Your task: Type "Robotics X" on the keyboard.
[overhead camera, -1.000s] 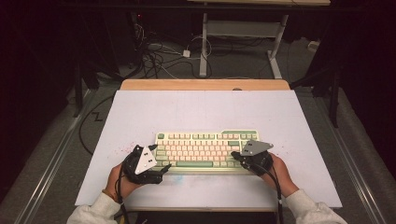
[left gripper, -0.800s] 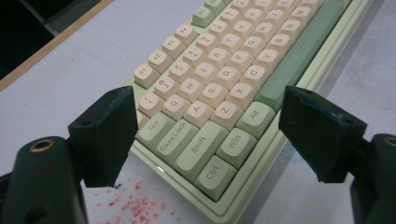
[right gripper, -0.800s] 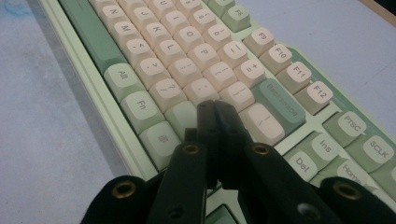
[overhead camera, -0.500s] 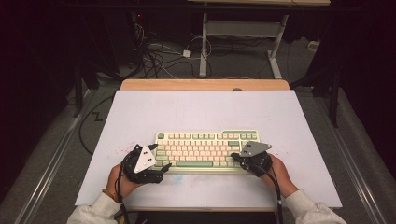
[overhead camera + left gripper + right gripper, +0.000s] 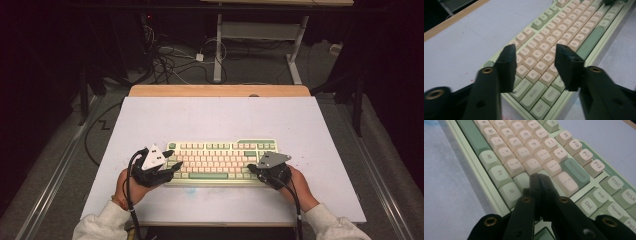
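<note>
Keyboard (image 5: 220,161) lies flat on counter (image 5: 220,115), near its front edge. Left gripper (image 5: 535,60) over letter keys at keyboard's left end, fingers apart, just been closing, nothing between. Right gripper (image 5: 539,182) fingers together over right-end keys.

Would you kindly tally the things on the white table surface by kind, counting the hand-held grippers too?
Keyboard: 1
Grippers: 2, the left gripper with jaws apart and just closing over the left-hand keys, nothing between them, and the right gripper shut at the right-hand keys
Total: 3
</note>
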A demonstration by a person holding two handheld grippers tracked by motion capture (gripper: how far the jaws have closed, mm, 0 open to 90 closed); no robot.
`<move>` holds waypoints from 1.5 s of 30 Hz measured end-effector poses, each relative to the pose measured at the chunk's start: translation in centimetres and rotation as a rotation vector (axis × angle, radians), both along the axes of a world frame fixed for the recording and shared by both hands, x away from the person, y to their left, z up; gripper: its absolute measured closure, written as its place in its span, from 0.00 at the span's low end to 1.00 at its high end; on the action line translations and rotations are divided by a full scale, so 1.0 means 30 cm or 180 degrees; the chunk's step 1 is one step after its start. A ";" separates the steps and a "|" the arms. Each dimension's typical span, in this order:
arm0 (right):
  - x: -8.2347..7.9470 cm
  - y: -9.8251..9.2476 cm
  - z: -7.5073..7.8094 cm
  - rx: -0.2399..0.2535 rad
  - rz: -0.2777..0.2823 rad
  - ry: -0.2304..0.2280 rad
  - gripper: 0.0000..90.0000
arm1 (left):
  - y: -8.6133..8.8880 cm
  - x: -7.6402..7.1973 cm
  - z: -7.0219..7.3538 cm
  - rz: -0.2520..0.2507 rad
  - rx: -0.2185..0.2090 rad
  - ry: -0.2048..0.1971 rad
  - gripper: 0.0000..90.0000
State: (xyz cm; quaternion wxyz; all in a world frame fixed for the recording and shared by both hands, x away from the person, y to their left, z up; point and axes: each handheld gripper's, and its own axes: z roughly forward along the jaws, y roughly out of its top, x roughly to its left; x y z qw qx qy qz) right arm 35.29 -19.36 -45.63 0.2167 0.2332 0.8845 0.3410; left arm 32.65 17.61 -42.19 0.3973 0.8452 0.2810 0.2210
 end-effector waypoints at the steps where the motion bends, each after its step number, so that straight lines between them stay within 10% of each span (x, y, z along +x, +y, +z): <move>1: 0.000 0.000 0.000 0.0003 -0.0003 0.0000 1.00 | -0.003 -0.001 0.002 -0.0004 0.0001 -0.0006 0.70; 10: -0.001 -0.003 -0.001 0.0019 -0.0020 0.0010 1.00 | -0.037 0.017 0.002 -0.0156 0.0103 0.0069 0.98; 45: -0.005 -0.006 -0.002 0.0011 -0.0027 -0.0013 1.00 | -0.127 0.092 -0.102 -0.0325 0.0444 0.0388 0.98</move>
